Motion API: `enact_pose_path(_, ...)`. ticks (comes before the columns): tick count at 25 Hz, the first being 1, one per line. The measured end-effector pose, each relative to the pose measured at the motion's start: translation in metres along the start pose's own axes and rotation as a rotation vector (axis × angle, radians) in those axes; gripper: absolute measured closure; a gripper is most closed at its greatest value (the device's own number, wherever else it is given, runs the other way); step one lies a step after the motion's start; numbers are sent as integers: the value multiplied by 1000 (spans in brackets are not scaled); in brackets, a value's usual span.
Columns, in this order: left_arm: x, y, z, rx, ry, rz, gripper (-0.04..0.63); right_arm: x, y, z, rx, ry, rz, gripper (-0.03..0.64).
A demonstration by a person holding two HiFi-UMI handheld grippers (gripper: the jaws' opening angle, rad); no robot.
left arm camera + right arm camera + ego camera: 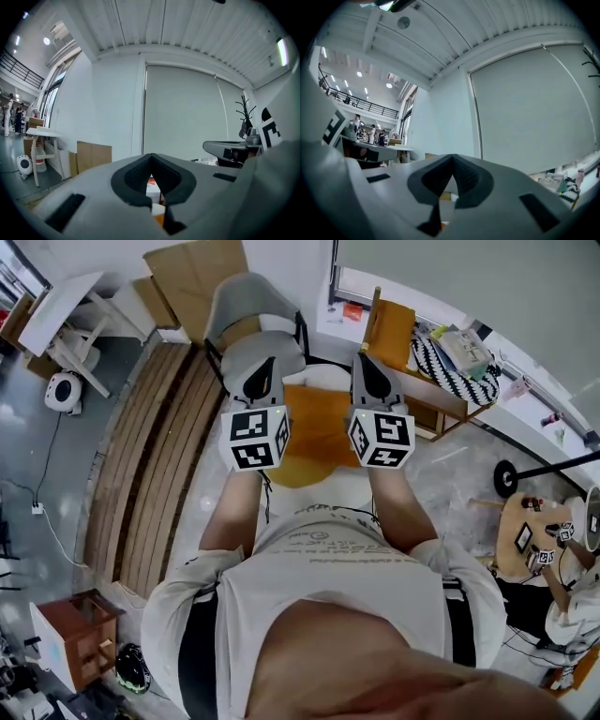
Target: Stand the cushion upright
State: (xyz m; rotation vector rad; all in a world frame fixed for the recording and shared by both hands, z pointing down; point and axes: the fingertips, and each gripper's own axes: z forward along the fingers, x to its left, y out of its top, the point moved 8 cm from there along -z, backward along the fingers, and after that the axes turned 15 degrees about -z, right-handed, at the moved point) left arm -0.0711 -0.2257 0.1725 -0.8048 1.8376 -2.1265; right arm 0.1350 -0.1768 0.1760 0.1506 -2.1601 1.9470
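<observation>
An orange cushion (319, 439) lies flat on a pale seat, straight below my two grippers in the head view. A thin strip of the orange cushion (160, 219) shows low between the jaws in the left gripper view. My left gripper (263, 373) is held level above the cushion's left side, jaws shut with nothing between them. My right gripper (367, 369) hangs level over the cushion's right side, likewise shut and empty. Both point toward a grey chair back (246, 307). In the gripper views, the left gripper (152, 163) and the right gripper (451, 162) face a white wall and a blind.
A slatted wooden bench (155, 470) runs along the left. Cardboard sheets (192, 273) lean at the back. A wooden chair (394, 334) and a striped cushion (448, 371) stand at the right, with a round wooden table (525, 535) farther right. A small brown cabinet (80, 629) is at lower left.
</observation>
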Motion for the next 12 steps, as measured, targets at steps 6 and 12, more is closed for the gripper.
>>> enact_pose_path(6, 0, 5, 1, -9, -12, 11, 575, 2, 1, 3, 2, 5, -4, 589)
enact_pose_path(12, 6, 3, 3, 3, -18, 22, 575, 8, 0, 7, 4, 1, -8, 589)
